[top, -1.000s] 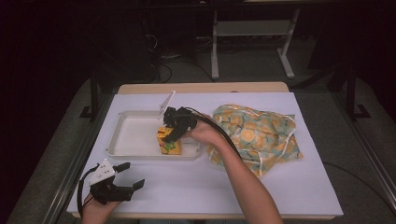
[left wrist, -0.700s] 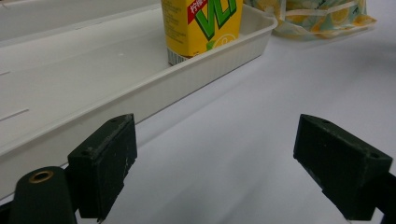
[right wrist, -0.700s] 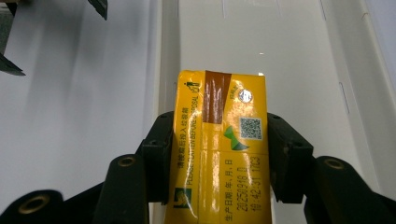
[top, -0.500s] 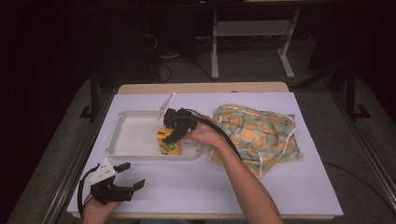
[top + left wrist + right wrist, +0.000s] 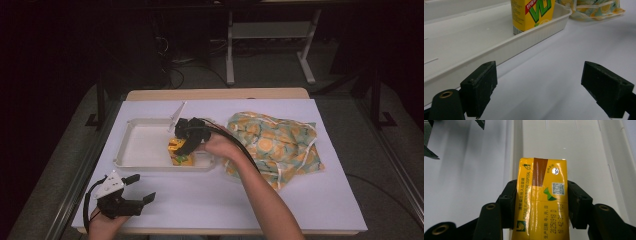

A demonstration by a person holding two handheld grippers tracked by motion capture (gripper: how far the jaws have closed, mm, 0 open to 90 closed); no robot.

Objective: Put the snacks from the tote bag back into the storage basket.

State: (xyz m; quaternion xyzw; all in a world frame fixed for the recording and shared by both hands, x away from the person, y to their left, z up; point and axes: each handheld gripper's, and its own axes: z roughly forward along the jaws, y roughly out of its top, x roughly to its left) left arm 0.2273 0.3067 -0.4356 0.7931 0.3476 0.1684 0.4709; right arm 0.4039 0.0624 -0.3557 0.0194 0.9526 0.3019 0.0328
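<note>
Gripping a yellow drink carton (image 5: pixel 541 200), the right hand-held gripper (image 5: pixel 184 142) has its two black jaws pressed on the carton's two side faces, one pad each side, seen clearly in the right gripper view. Carton stands upright in the white tray (image 5: pixel 142 145), at the tray's near right corner, close to the near wall; in the left gripper view its base (image 5: pixel 532 15) looks to sit on the tray floor, contact line partly hidden by the rim. Handling guess: small paperboard box, fairly light, stiff at the edges but the flat faces would dent under a hard squeeze, glossy print so a bit slippery; top has a foil straw spot, so keep it upright. Best hold is across the two side faces around mid to upper height, as now, pressure modest. The left hand-held gripper (image 5: pixel 131 201) rests low at the near left corner of the desk (image 5: pixel 300 200), jaws wide apart with nothing between them, well apart from the carton, pointing toward the tray's near wall. A patterned cloth bag (image 5: pixel 280 145) with orange prints lies right of the tray, just beside it, soft and crumpled, untouched. Right forearm crosses the desk from the near edge up to the tray.
</note>
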